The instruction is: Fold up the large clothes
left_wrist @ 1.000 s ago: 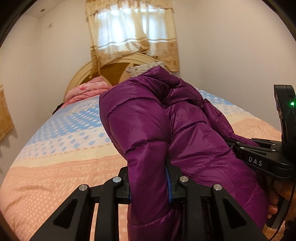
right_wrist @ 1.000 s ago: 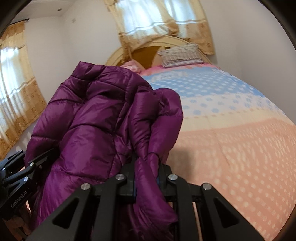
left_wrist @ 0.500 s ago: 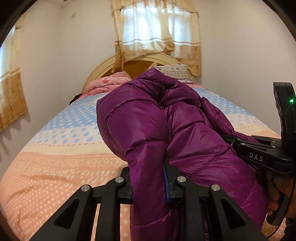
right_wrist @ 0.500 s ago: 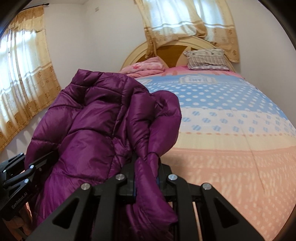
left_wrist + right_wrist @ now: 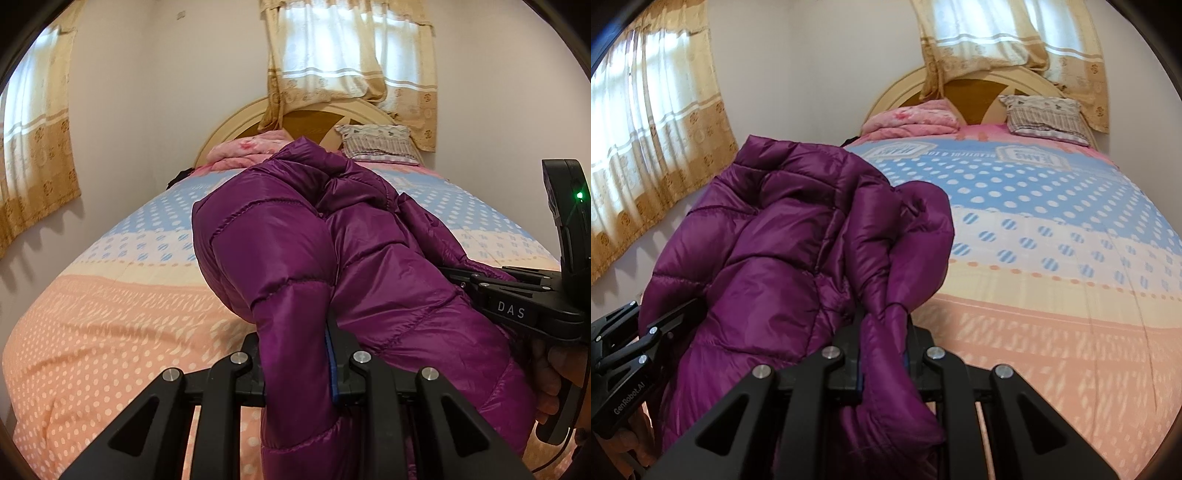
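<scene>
purple puffer jacket pinched in both grippers, held up over the foot of the bed

the left gripper (image 5: 295, 354) is closed tight on a quilted fold of the purple puffer jacket (image 5: 332, 258); the right gripper (image 5: 882, 350) is clamped on another bunched edge (image 5: 798, 240), with the bulk mounded between the two, above the dotted bedspread (image 5: 1052, 295). its shell looks slick and its filling soft and light, so it likely slides and springs back; a grip on seams or hems, as now, should hold better than on puffy panels. beyond lie a pink quilt (image 5: 912, 120), a pillow (image 5: 1047, 116) and the headboard (image 5: 306, 118).
</scene>
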Tool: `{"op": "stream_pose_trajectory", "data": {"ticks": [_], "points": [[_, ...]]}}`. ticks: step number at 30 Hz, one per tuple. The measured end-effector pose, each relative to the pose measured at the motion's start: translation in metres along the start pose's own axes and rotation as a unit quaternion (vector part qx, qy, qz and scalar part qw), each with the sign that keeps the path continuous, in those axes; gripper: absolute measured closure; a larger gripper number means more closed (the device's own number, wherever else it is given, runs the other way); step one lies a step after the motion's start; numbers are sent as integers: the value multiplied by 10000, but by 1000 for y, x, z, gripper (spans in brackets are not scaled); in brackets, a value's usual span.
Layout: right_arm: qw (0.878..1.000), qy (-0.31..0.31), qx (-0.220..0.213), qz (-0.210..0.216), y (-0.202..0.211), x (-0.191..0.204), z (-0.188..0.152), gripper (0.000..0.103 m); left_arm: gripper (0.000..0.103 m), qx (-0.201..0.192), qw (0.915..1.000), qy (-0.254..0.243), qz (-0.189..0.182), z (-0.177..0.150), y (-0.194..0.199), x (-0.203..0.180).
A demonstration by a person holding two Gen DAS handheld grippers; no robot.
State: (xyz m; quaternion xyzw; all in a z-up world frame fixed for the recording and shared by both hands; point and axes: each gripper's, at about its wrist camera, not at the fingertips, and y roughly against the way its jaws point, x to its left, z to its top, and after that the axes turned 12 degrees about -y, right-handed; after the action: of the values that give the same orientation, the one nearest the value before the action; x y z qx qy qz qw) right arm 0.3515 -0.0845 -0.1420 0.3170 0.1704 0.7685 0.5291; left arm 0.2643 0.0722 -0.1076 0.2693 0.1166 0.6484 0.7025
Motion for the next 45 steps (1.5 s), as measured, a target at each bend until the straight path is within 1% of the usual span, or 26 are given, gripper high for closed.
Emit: {"op": "stream_pose_trajectory", "data": {"ticks": [7, 16, 19, 21, 25, 27, 28, 29, 30, 32, 40, 45], "points": [[9995, 48, 298, -60, -25, 6, -10, 86, 81, 208, 9997, 98, 14, -16, -17, 14], [9984, 99, 504, -221, -43, 9, -20, 86, 80, 356, 9992, 165, 41, -32, -33, 21], [9981, 85, 555, -253, -47, 10, -22, 86, 76, 391, 9991, 172, 52, -36, -37, 23], [9979, 77, 579, -280, -50, 11, -23, 86, 68, 429, 9989, 144, 103, -39, -40, 24], [9976, 64, 607, -313, -53, 12, -25, 85, 60, 496, 9984, 230, 105, -45, -45, 25], [9975, 69, 612, -334, -54, 12, -26, 85, 53, 532, 9982, 231, 145, -47, -47, 23], [9975, 68, 611, -345, -54, 13, -25, 85, 51, 542, 9981, 246, 162, -48, -48, 23], [9975, 78, 607, -365, -55, 14, -25, 85, 47, 548, 9980, 266, 193, -49, -49, 23], [9974, 90, 603, -384, -56, 15, -26, 84, 40, 555, 9978, 277, 231, -49, -48, 22], [9973, 111, 581, -424, -57, 16, -28, 84, 32, 580, 9972, 286, 372, -50, -49, 22], [9974, 84, 531, -478, -61, 17, -33, 80, 24, 636, 9962, 364, 461, -50, -51, 25], [9975, 50, 513, -476, -60, 15, -35, 78, 19, 674, 9959, 418, 445, -48, -55, 31]]}}
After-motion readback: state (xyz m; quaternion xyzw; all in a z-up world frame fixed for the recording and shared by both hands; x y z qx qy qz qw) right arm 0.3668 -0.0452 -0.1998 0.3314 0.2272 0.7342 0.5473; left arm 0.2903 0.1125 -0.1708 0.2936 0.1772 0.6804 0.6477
